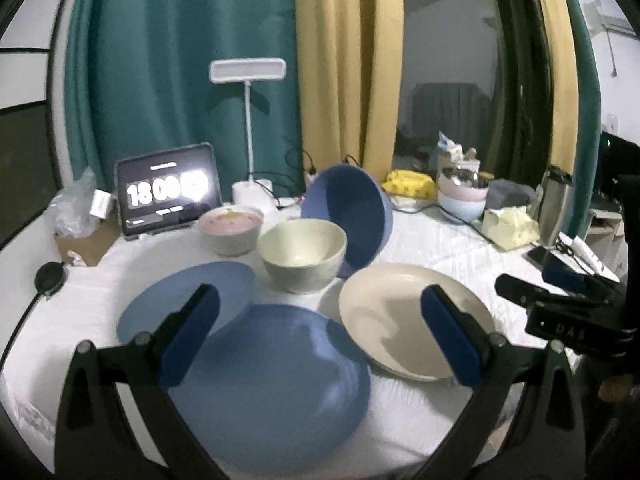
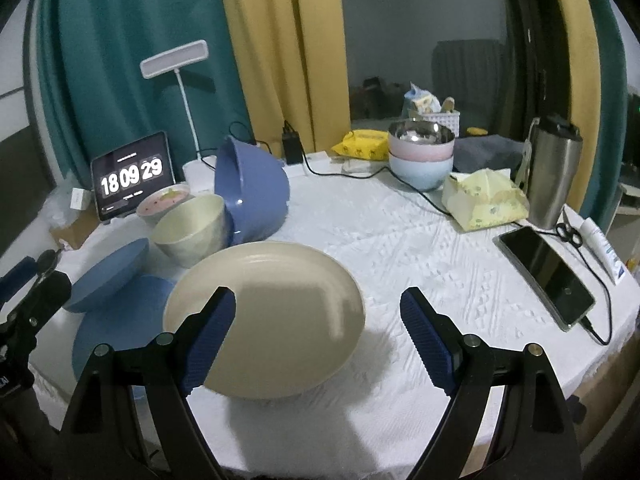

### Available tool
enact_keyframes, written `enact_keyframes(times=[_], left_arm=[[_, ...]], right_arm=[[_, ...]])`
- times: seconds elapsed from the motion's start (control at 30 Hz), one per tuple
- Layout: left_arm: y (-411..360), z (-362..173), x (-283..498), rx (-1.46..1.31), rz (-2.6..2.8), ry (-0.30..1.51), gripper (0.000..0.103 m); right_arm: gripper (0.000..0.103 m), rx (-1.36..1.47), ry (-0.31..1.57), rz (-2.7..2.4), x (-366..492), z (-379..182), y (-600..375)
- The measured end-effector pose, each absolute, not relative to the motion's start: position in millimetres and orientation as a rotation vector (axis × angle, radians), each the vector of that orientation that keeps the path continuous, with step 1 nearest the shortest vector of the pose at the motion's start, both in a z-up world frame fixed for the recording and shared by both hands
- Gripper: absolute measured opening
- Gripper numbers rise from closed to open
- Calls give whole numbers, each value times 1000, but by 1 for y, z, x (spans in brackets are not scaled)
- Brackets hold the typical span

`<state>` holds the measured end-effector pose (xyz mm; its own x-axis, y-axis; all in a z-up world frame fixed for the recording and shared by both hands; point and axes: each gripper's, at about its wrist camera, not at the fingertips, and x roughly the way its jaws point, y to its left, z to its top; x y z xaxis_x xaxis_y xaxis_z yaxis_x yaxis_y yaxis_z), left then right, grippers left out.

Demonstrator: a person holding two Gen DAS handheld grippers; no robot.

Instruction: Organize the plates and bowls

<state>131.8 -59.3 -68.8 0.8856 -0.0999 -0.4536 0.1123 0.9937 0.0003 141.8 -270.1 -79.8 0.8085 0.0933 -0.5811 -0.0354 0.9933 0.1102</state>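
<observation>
Cream plate sitting flat on the white tablecloth, just ahead of the right gripper, whose jaws stand wide apart with nothing between them. Same story for the left gripper: spread open, empty, hovering over the large blue plate, with a second blue plate tilted, its near edge resting on the big one. Looks like an opening reach for a plate, probably to stack. Best approached low and level, one finger slipped under the rim, the other over the top, then closed gently. Hard, slick rim, so likely to skate if pinched at an angle. Worth minding the green bowl and the tipped blue bowl leaning right behind it, with the pink bowl further back by the tablet. Cream onto blue, or blue onto blue, seems the tidy order.
</observation>
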Motion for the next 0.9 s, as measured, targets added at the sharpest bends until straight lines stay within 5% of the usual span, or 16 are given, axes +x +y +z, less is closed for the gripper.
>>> enact_keyframes(times=[0.13, 0.53, 0.9], left_arm=[[-71, -80, 151, 39, -116, 517, 99], [-100, -126, 207, 60, -112, 730, 60], [-108, -151, 233, 84, -74, 848, 47]], right_arm=[[87, 108, 650, 80, 155, -89, -277], [70, 134, 777, 114, 199, -135, -292], [59, 155, 855, 144, 222, -155, -297]])
